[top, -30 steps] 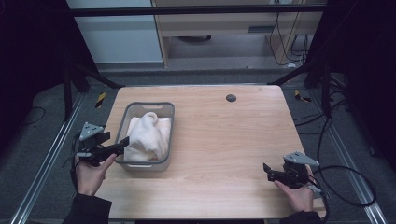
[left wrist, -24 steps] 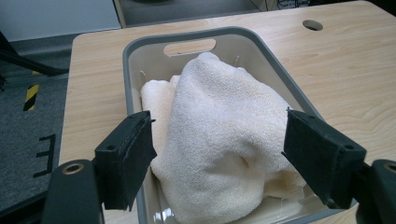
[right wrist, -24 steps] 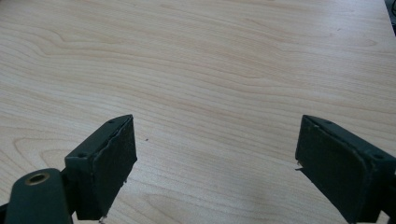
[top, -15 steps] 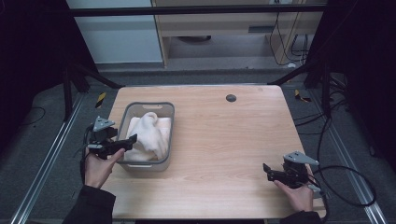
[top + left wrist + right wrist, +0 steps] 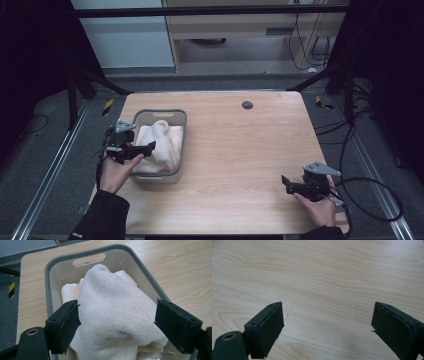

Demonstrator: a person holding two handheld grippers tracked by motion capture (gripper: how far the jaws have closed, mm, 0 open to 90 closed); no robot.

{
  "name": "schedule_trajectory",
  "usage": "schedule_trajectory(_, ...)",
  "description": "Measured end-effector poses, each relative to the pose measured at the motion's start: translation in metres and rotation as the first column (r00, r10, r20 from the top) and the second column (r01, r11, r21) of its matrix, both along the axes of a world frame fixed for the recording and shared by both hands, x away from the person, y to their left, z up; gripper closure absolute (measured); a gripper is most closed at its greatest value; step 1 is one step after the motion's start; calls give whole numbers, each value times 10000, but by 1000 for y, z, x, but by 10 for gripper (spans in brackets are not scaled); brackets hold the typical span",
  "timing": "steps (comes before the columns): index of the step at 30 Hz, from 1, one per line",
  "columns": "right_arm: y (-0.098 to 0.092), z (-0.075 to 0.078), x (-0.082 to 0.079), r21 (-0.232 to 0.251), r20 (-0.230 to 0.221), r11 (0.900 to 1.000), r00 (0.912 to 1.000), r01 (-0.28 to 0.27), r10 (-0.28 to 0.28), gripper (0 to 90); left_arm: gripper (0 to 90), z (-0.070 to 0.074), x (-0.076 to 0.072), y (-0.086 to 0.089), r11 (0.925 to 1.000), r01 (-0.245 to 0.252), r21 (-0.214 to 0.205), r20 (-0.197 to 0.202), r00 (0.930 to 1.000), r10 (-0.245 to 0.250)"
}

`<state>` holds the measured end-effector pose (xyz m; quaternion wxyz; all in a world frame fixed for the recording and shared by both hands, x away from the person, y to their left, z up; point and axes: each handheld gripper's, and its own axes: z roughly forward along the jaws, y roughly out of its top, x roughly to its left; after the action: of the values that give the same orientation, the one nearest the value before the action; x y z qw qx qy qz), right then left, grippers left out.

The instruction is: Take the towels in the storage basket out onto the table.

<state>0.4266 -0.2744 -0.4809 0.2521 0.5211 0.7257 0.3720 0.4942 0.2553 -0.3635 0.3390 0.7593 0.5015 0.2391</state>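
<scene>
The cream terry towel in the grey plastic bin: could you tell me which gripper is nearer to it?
Left. The left gripper is over the cream terry towel in the grey plastic bin, open around it; the right gripper sits far across the table.

left gripper black, grey three-cornered plate on top; right gripper same, black cable trailing; square black pads, brass-ringed screw hole; dark sleeve

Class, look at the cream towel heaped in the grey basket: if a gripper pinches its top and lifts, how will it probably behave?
The towel looks like soft, thick terry, so it would probably sag and unfold instead of keeping its heap shape. Its fuzzy pile should grip well, unlikely to slip. It seems light, though folds lying low against the basket wall may drag.
</scene>
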Motion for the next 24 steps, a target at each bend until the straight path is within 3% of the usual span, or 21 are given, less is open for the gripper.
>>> schedule_trajectory(24, -1, 0, 1, 12, -119, 10000, 9999, -32, 32, 88, 100, -9, 25, -29, 9974, 278, 661, -825, 9963, -223)
